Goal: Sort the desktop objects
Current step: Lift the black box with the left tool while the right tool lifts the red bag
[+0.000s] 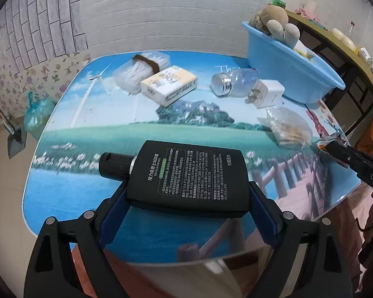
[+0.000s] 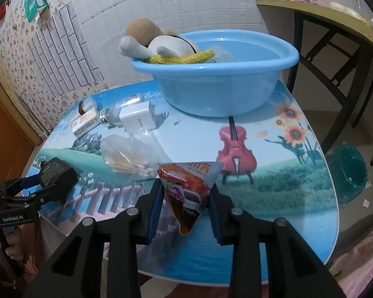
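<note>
My left gripper (image 1: pixel 187 196) is shut on a flat black lotion bottle (image 1: pixel 186 173) and holds it above the near part of the table; it also shows in the right wrist view (image 2: pixel 54 173). My right gripper (image 2: pixel 185 193) is shut on an orange-red snack packet (image 2: pixel 186 186), held above the table's front. A blue basin (image 2: pixel 223 92) at the back holds a plush toy (image 2: pixel 146 39) and a yellow knit piece (image 2: pixel 184 58). In the left wrist view the basin (image 1: pixel 286 67) is at the far right.
On the picture-printed table (image 1: pixel 99 136) lie a bag of white strands (image 1: pixel 136 72), a cream box (image 1: pixel 169 84), a clear bottle (image 1: pixel 233 82), a white charger plug (image 1: pixel 266 94) and a bag of cotton swabs (image 1: pixel 288 126). A wooden side table (image 2: pixel 335 19) stands right.
</note>
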### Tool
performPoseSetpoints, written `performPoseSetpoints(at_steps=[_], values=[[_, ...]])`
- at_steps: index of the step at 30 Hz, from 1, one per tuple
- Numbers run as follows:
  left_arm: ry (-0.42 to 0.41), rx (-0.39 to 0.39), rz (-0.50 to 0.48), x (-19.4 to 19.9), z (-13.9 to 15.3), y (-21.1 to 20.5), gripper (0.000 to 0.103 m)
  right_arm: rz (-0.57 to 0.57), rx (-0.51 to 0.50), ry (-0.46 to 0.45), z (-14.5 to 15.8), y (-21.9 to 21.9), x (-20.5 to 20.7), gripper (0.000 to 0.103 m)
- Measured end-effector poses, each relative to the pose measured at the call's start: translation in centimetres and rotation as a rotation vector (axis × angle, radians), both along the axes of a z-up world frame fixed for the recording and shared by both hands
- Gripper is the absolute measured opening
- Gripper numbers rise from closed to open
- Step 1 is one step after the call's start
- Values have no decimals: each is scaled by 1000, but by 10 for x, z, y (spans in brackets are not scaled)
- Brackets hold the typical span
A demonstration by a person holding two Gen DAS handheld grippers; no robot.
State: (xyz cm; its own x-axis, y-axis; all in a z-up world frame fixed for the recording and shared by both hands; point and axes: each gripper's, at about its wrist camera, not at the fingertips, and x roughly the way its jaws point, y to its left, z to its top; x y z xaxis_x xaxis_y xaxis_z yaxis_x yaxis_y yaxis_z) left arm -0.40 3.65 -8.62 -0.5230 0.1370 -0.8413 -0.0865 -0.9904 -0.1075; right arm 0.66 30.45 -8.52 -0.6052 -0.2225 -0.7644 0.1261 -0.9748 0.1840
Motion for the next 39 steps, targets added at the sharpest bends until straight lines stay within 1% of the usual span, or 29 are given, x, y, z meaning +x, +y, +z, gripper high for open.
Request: performPoseSetpoints(at_steps=[8, 18, 23, 26, 31, 33, 35, 39], values=[[-17, -13, 15, 18, -3, -17, 90, -23, 17, -16, 0, 8, 14, 33], [-10, -3, 30, 17, -4, -18, 91, 1, 31, -38, -5, -2, 14, 36], [-1, -8, 50, 15, -4, -18, 91, 10, 36, -42, -9, -4, 14, 43], [0, -25, 55, 12, -5, -16, 91, 14, 40, -48, -12, -6, 13, 45], [7, -48, 62, 10, -6, -13, 91, 24, 57, -32, -12, -9, 13, 47], [8, -55, 63, 9, -7, -12, 93, 25, 59, -30, -12, -10, 13, 47], [8, -64, 61, 8, -8, -10, 95, 32, 63, -24, -13, -11, 13, 52], [14, -88, 60, 5, -9, -7, 96, 33, 80, -9, -14, -13, 13, 58]])
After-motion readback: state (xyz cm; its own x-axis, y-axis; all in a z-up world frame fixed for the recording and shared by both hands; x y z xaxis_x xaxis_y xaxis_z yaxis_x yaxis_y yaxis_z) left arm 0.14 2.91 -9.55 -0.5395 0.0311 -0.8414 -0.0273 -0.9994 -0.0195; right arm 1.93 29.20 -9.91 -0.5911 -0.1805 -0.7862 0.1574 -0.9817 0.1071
